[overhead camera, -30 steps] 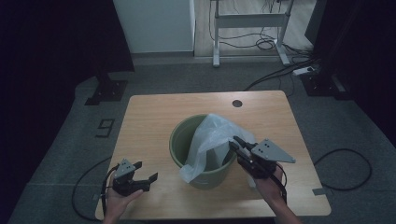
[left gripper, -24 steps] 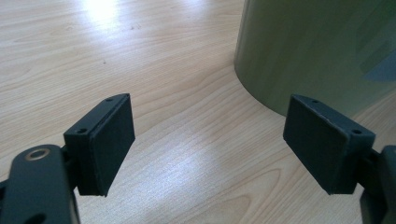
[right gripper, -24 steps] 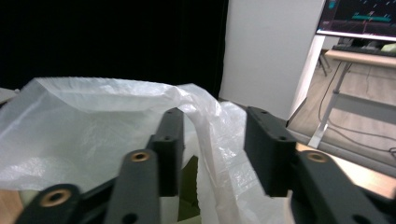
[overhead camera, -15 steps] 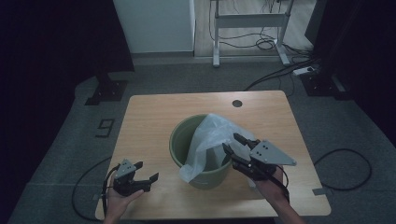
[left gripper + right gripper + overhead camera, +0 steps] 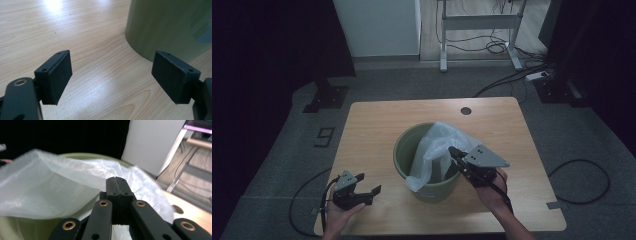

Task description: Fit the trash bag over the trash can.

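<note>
A green round bin (image 5: 403, 150) stands mid-table with a clear plastic bag (image 5: 437, 145) draped over its right rim. My right gripper (image 5: 452, 150) hovers over that rim, and its jaws have just been closing. In the right gripper view the jaws stand pressed together at the bag's (image 5: 50, 195) edge, the right gripper (image 5: 116, 179) pinching the film, with the bin's rim (image 5: 82, 155) behind. My left gripper (image 5: 368, 183) rests low at the table's front left, open. In the left gripper view the left gripper (image 5: 112, 75) has bare wood between its pads, and the bin's wall (image 5: 170, 25) lies ahead.
The wooden table (image 5: 377, 120) has a cable hole (image 5: 466, 110) at the back right. Beyond it are a white cabinet (image 5: 377, 25), a desk frame (image 5: 477, 22) and cables on the grey floor. A cable (image 5: 584, 180) loops on the floor at the right.
My right gripper has shifted a little left onto the bag over the bin's rim, and its jaws have closed. The left gripper has stayed in place and open.
</note>
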Tool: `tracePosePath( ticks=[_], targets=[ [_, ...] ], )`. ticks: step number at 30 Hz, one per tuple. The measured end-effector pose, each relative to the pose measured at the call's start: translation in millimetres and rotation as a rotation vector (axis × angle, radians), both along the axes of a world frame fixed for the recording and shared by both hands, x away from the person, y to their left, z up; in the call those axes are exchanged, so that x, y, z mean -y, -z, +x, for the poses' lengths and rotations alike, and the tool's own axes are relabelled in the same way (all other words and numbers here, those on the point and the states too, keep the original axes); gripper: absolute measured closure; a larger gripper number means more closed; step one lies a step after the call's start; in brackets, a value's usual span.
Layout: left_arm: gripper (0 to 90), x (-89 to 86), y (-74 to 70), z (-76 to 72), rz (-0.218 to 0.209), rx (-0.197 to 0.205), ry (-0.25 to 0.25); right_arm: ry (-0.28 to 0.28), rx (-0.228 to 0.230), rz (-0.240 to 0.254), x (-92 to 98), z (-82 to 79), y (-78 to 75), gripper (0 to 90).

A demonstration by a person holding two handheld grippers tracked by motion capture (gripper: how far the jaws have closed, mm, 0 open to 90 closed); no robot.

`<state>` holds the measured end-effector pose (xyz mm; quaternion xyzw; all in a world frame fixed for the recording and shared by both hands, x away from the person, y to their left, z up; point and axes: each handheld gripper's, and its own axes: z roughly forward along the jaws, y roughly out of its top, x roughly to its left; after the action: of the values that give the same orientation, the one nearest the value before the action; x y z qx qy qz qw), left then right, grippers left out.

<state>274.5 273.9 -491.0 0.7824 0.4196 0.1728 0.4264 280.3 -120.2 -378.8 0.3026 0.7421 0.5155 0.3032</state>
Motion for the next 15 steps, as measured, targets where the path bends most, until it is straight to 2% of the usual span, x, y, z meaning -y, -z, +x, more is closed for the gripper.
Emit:
tracePosePath(
  ticks=[3,7,10,15],
  targets=[
    [16.2,-0.4,0.0,0.0,0.000,0.000,0.000,0.000,-0.027,-0.044,-8.2,3.8,5.0,88.9],
    [16.2,-2.4,-0.7,-0.3,-0.003,0.002,-0.002,-0.023,-0.043,-0.057,-11.9,2.5,6.7,88.9],
    [16.3,-2.4,-3.7,-1.7,-0.015,0.007,0.003,-0.039,-0.058,-0.027,-6.6,0.9,6.5,88.8],
    [17.3,3.2,-22.8,-13.0,-0.037,0.050,0.009,-0.046,-0.058,0.030,6.2,1.8,5.7,88.0]
  ],
)
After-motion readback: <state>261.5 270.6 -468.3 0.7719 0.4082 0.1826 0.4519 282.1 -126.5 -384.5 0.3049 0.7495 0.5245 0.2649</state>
